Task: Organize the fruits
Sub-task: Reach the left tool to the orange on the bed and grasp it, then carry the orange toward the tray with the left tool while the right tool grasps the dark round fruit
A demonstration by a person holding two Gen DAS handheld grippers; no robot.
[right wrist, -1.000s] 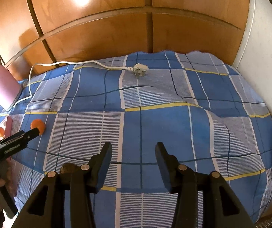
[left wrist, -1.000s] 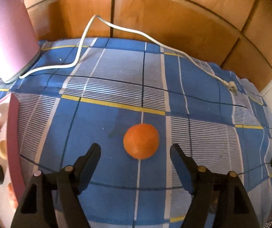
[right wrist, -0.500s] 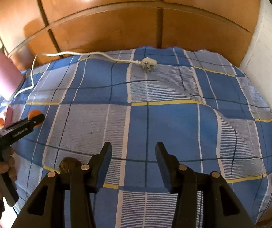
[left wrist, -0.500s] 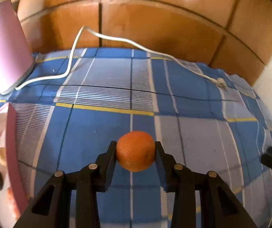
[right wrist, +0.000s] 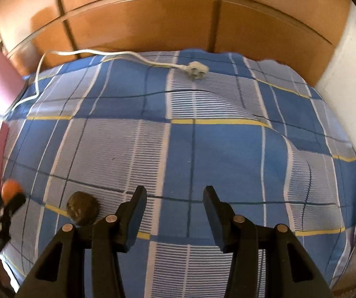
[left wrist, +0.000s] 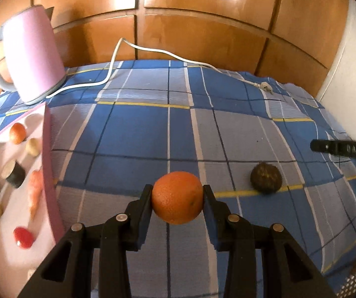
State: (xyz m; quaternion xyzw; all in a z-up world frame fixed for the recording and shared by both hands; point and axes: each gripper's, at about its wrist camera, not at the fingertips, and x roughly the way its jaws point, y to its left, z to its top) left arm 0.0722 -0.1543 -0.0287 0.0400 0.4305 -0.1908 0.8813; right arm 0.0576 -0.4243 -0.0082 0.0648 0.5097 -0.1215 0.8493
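A: Far left, a pale pink shallow plastic tray [left wrist: 50, 173], raised rim, holding small items: a little orange ball, a red round one, a dark cylinder, some beige lumps. They are blurred, so I can't say which are fruit. Behind the tray stands a pink smooth-sided electric kettle [left wrist: 32, 57]. Its white rubbery power cord [left wrist: 153, 51] runs across the cloth to an unplugged plug.

B: And the fruit in hand?

A: A round orange with dimpled, matte peel [left wrist: 177, 197], pinched across its widest part by the black plastic left gripper [left wrist: 177, 196], one finger on each side. It looks clear of the blue, white and yellow checked cloth [left wrist: 133, 134], though I can't be sure.

B: How will it handle?

A: My guess is firm but slightly yielding, of moderate weight. The pebbly skin should give the flat pads some friction. Being a sphere it could roll out if the hold drifts off the equator, and squeezing hard risks bruising.

B: Further right?

A: A dark brownish-green, rough, wrinkled round fruit [left wrist: 266, 180] lies on the cloth, near the orange but apart. Probably hard-shelled, and best gripped across the middle too. The black plastic right gripper [right wrist: 174, 211] hovers just beside it, fingers spread and holding nothing.

B: Backdrop?

A: Glossy orange-brown wooden panels [right wrist: 153, 24], reflecting a light.
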